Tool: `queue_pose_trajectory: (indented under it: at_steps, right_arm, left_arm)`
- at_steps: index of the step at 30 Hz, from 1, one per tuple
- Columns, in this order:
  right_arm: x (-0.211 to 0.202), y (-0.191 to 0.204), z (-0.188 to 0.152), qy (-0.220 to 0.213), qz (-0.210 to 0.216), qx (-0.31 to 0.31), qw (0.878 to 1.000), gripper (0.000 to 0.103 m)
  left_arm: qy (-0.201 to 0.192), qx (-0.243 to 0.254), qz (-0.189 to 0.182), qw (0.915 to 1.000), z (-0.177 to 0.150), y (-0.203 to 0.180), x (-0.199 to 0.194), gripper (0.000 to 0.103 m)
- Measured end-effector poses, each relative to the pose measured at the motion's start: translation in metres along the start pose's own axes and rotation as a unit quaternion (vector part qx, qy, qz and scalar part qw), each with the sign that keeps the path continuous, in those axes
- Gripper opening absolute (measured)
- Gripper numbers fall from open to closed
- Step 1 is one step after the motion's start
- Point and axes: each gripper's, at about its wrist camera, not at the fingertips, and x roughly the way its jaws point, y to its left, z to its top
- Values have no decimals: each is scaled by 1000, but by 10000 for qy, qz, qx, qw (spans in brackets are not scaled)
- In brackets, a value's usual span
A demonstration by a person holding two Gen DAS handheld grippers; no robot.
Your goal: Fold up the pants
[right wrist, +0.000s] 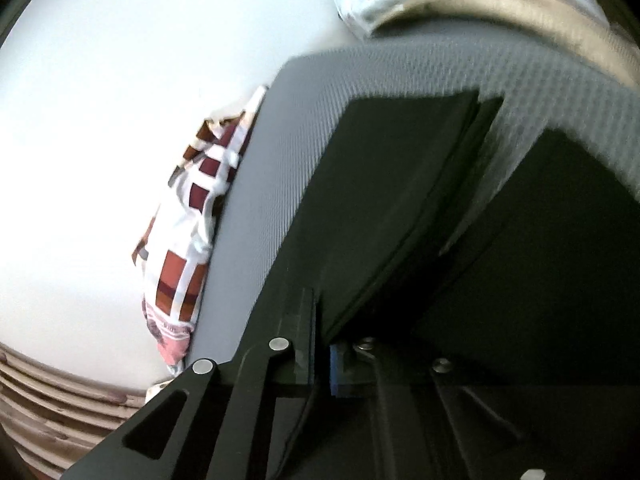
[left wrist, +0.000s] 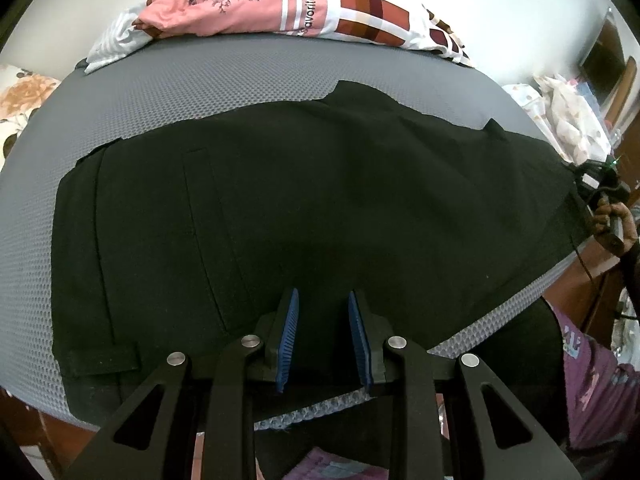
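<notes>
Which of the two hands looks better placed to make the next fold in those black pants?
Probably the right gripper: it looks closed on the black pants. The left gripper hovers open, holding nothing.

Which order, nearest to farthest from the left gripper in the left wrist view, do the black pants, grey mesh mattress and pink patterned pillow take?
Measured from the left gripper:
1. Black pants, directly under the fingertips.
2. Grey mesh mattress, bare strip beyond the pants.
3. Pink patterned pillow, at the far edge by the wall.

Left gripper (left wrist: 322, 300) tilted downward, jaws slightly apart, right gripper (right wrist: 322, 312) jaws clamped together
</notes>
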Motion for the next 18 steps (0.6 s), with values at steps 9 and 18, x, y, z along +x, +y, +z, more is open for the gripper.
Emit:
queue_pose_trajectory:
  at_steps: [9,18]
  right_arm:
    - [-63,-2,-20,-151,-90,-115,9998,3]
    - [-83,-59,-53,14,-124,507,9986,3]
  left_arm:
    - [52,-105,-232,9997,2,7,-1,28]
    - [77,-12,-492,9988,3,16,-1,28]
